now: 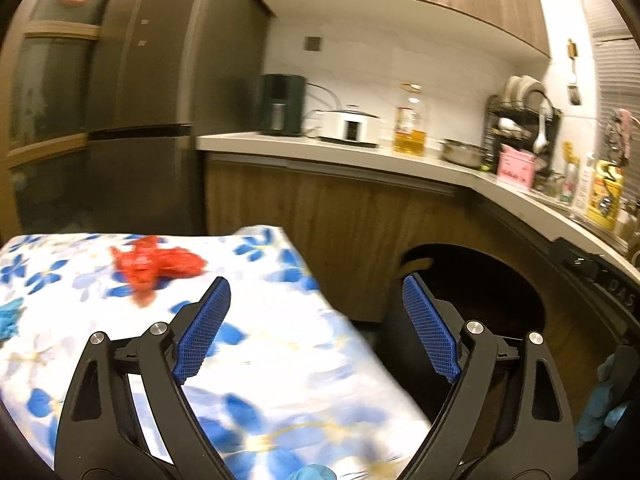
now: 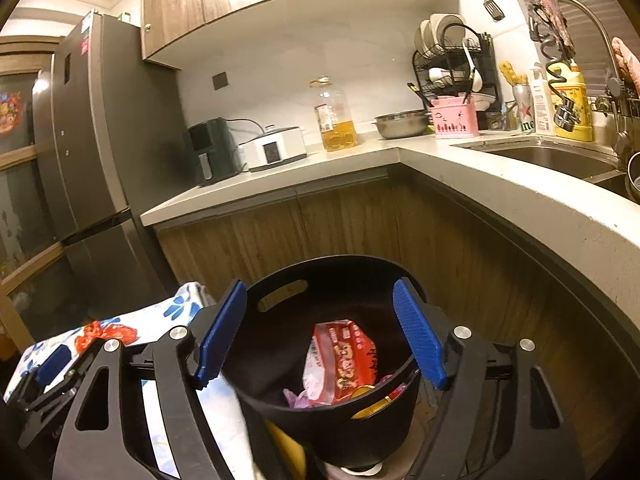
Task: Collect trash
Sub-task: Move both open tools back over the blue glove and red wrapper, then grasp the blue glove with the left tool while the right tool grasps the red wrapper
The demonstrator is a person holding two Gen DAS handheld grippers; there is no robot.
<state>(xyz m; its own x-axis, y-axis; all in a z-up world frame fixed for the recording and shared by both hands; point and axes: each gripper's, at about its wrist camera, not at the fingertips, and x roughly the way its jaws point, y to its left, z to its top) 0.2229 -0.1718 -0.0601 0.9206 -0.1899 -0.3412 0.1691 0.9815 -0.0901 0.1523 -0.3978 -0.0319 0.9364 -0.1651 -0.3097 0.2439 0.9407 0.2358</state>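
While both claws are standing wide with nothing between their blue ribbed pads, I am sizing up what is left to collect. Nearest me, the right gripper (image 2: 316, 336) is hanging over the black bin (image 2: 332, 420), a stiff round plastic tub with a slot handle in its wall, already holding a glossy red snack packet (image 2: 340, 360) and some pinkish film.

Just beside the bin, the left gripper (image 1: 316, 328) is pointing across the corner of the table, which is draped in a soft white cloth with blue flowers (image 1: 260, 320). Further along on that cloth, the crumpled red wrapper (image 1: 154, 266) is lying loose. I am judging it to be featherlight, thin and crackly, likely to slide or spring open, so I am planning to pinch its bunched middle, not a trailing edge. Farthest off, the pale counter (image 2: 360, 160) is carrying smooth, hard appliances.
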